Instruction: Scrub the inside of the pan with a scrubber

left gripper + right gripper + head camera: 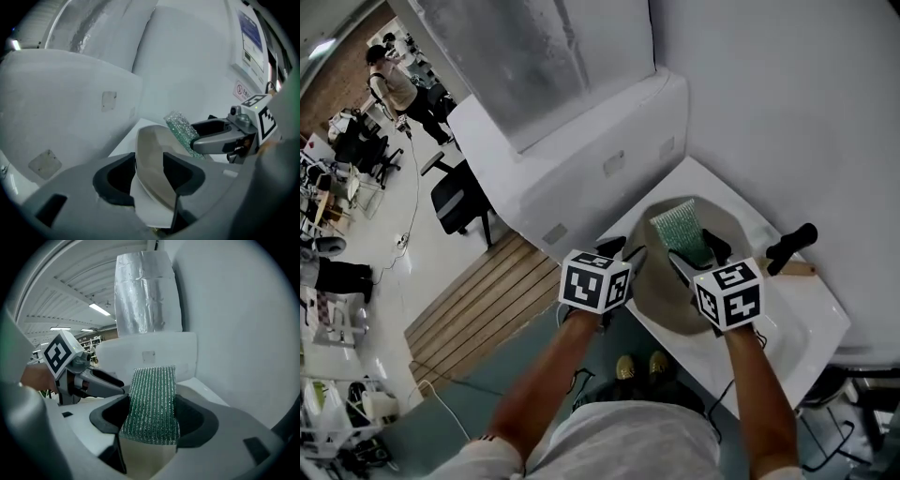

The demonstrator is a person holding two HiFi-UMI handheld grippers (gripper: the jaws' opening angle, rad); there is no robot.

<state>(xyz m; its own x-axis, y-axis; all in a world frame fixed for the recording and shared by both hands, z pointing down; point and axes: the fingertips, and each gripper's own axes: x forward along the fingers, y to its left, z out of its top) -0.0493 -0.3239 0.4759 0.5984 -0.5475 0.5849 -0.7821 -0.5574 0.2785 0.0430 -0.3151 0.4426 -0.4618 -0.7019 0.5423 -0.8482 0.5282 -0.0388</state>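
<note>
A beige-grey pan (661, 286) with a black handle (792, 246) sits on the white counter (797, 328). My left gripper (628, 251) is at the pan's left rim. In the left gripper view that rim (152, 159) stands upright between the jaws of the left gripper (150, 176), which are spread wide. My right gripper (698, 251) hangs over the pan's inside, shut on a green scrubber (681, 230). In the right gripper view the scrubber (152, 399) sticks up from the right gripper (152, 420), with the pan's pale inside (145, 460) below it.
A white box-shaped unit (581, 159) stands behind the counter, and a white wall rises at the right. A wooden piece (797, 269) lies by the pan's handle. The counter's front edge is just under my arms, with wooden floor slats (478, 300) at the left.
</note>
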